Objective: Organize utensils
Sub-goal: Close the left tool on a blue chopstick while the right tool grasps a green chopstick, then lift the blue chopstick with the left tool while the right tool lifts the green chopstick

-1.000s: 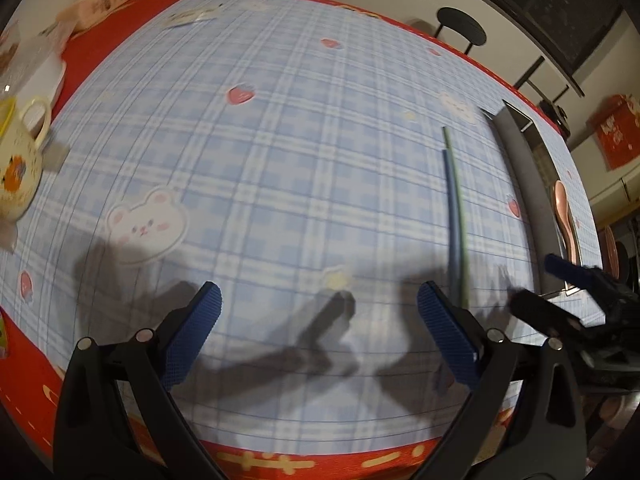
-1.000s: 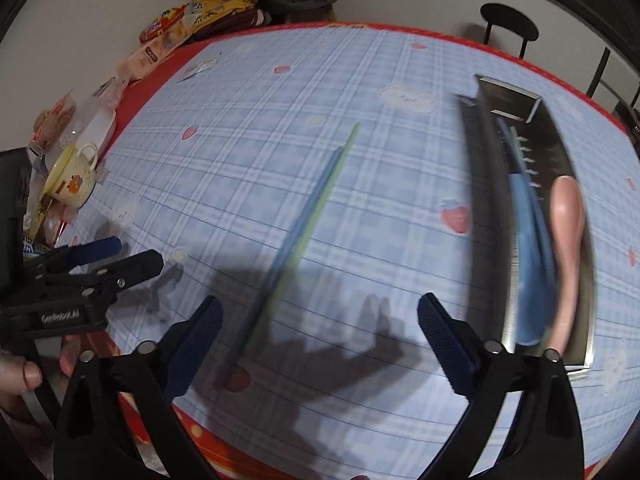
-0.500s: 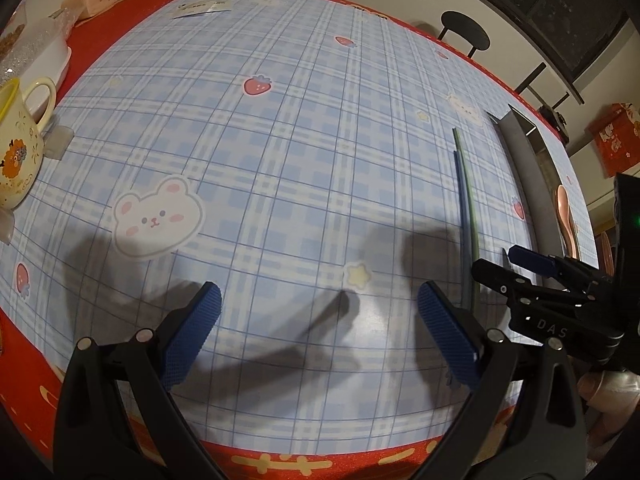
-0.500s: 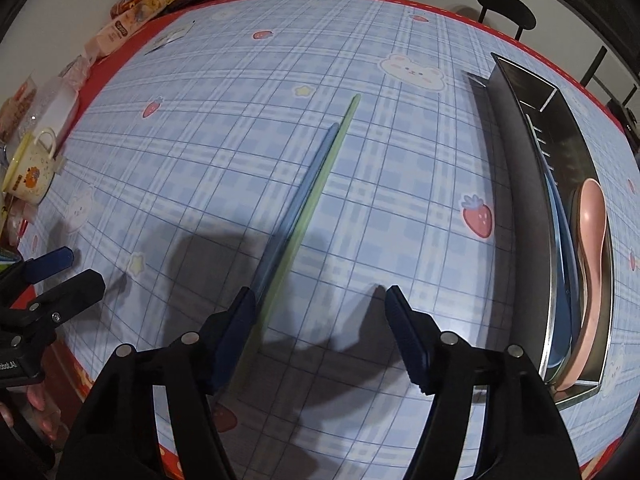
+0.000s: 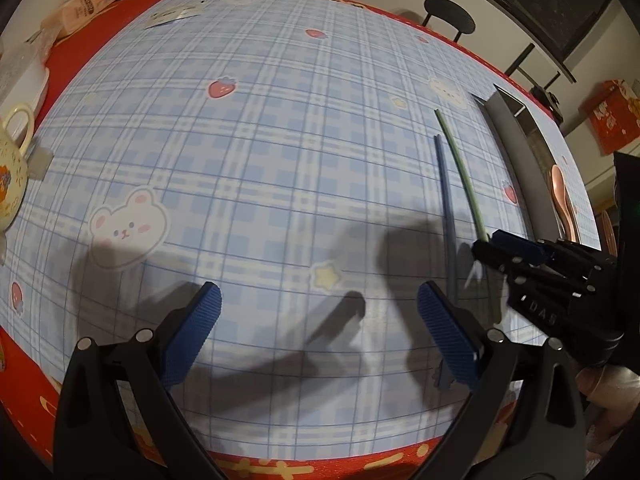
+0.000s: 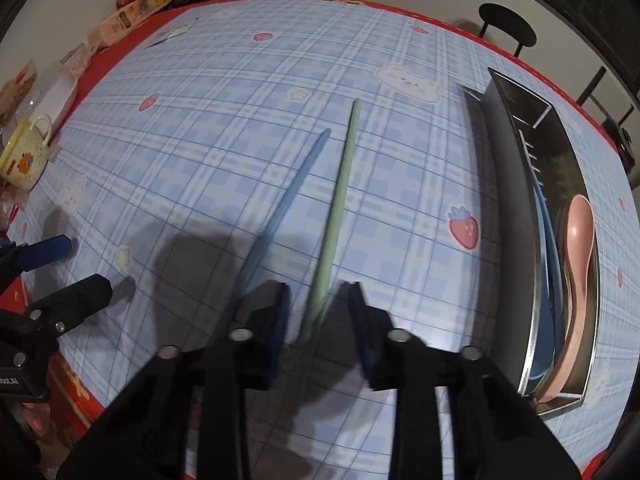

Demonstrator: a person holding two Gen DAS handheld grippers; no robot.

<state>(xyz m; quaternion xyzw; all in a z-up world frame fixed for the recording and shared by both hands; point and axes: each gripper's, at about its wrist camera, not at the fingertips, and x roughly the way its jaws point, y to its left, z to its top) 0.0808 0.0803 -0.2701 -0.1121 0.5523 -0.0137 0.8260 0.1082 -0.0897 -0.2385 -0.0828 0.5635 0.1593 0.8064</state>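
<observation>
Two chopsticks lie on the checked tablecloth: a green chopstick (image 6: 340,184) (image 5: 460,160) and a blue chopstick (image 6: 288,200) (image 5: 446,208) to its left, their far tips spread apart. My right gripper (image 6: 318,300) (image 5: 488,243) points down over the green one's near end. Its jaws are closing, the chopstick is between them, and a small gap shows on each side. My left gripper (image 5: 318,304) (image 6: 82,266) hovers open and empty near the table's front edge, left of the chopsticks. A metal tray (image 6: 504,200) (image 5: 516,152) on the right holds a pink spoon (image 6: 576,248) and a blue utensil (image 6: 546,240).
A yellow mug (image 6: 24,156) and a white box stand at the left edge. Snack packs (image 6: 132,12) are piled at the far left corner. A black chair (image 6: 508,24) stands behind the table. The red table border runs close below both grippers.
My right gripper's jaws have narrowed from wide to a slim gap around the green chopstick. That chopstick's far tip has swung away from the blue one. The left gripper has stayed open.
</observation>
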